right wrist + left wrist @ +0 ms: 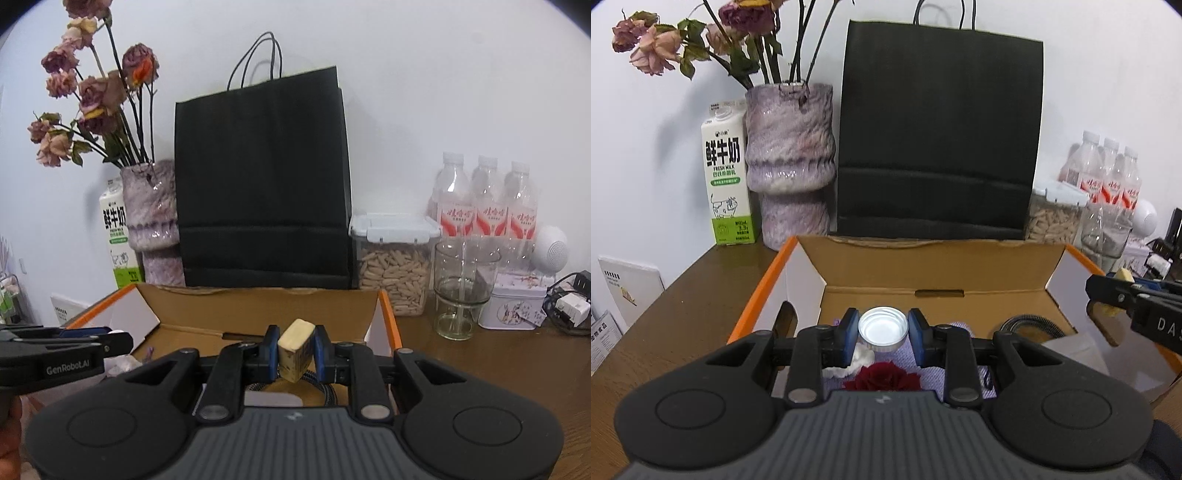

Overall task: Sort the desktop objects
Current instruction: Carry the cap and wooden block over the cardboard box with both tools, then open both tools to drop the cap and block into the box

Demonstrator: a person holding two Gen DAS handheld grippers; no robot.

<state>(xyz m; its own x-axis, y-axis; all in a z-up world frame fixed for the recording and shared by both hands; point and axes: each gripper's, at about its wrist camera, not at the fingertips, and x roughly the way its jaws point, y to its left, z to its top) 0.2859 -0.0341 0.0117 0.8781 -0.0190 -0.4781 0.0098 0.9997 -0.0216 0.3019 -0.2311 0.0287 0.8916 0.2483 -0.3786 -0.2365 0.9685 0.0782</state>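
My left gripper (pixel 882 334) is shut on a round silver lid (pixel 883 328) and holds it above the open cardboard box (pixel 934 277). Inside the box under it lie a dark red rose (pixel 882 374), a white piece (pixel 862 358) and a lilac cloth (pixel 960 328). My right gripper (pixel 295 354) is shut on a pale yellow block (pixel 295 350) over the right side of the same box (pixel 258 306). A coiled braided cable (pixel 314 384) lies below it. Each gripper shows in the other's view: the right one at the right edge (pixel 1108 291), the left one at the left edge (pixel 110 338).
Along the wall stand a milk carton (pixel 727 177), a purple vase (pixel 790 162) with dried roses, a black paper bag (pixel 938 140), a clear container of pellets (pixel 393 266), a glass (pixel 461 288), three water bottles (pixel 487 206), a tin (pixel 517 306) and a white speaker (pixel 552 251).
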